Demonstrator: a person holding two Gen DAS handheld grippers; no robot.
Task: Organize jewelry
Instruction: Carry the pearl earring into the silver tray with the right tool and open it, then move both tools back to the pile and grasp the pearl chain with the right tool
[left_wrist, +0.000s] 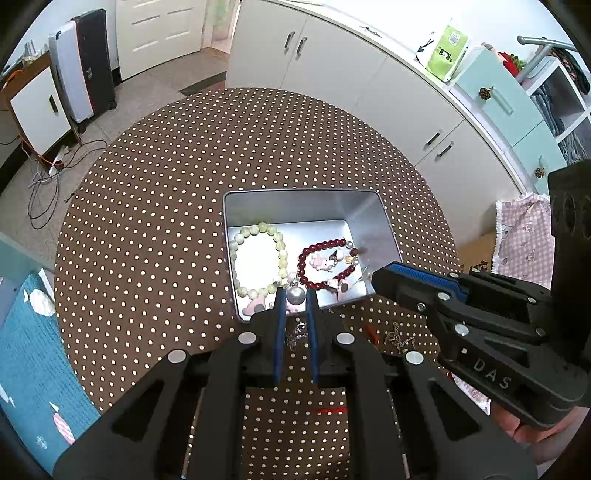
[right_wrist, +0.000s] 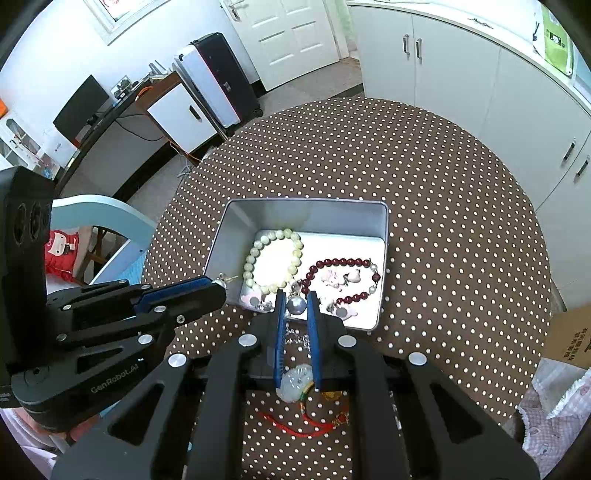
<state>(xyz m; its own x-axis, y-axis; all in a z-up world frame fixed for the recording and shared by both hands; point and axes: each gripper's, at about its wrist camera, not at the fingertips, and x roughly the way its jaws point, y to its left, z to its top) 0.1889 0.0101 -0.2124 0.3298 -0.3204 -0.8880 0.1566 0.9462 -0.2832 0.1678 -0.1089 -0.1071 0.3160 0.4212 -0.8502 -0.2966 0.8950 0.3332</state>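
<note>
Grey pearl, pinched between the nearly closed jaws of the left gripper, hangs above the near edge of an open tin. A second grey pearl sits the same way in the right gripper, whose jaws are also closed to a narrow gap around it. Whether the two pearls are joined cannot be told.

Both grippers point steeply down, side by side. The left tip is near the tin's near-left corner and the right tip is near its near-right corner, so neither hand looks clearly closer. The tin lies straight ahead of and below both pairs of jaws, with its long side running across the view.

Inside it, a pale bead bracelet fills the left half and a dark red bead bracelet lies to the right. Small pink charms are scattered along the near wall. The far right of the tin floor looks bare, and a short reach forward would probably bring either pearl over it.

On the dotted worktop, just short of the tin and under the jaws, lies a thin chain. Closer to the person are a pale pendant and a red cord, neither yet put away.
</note>
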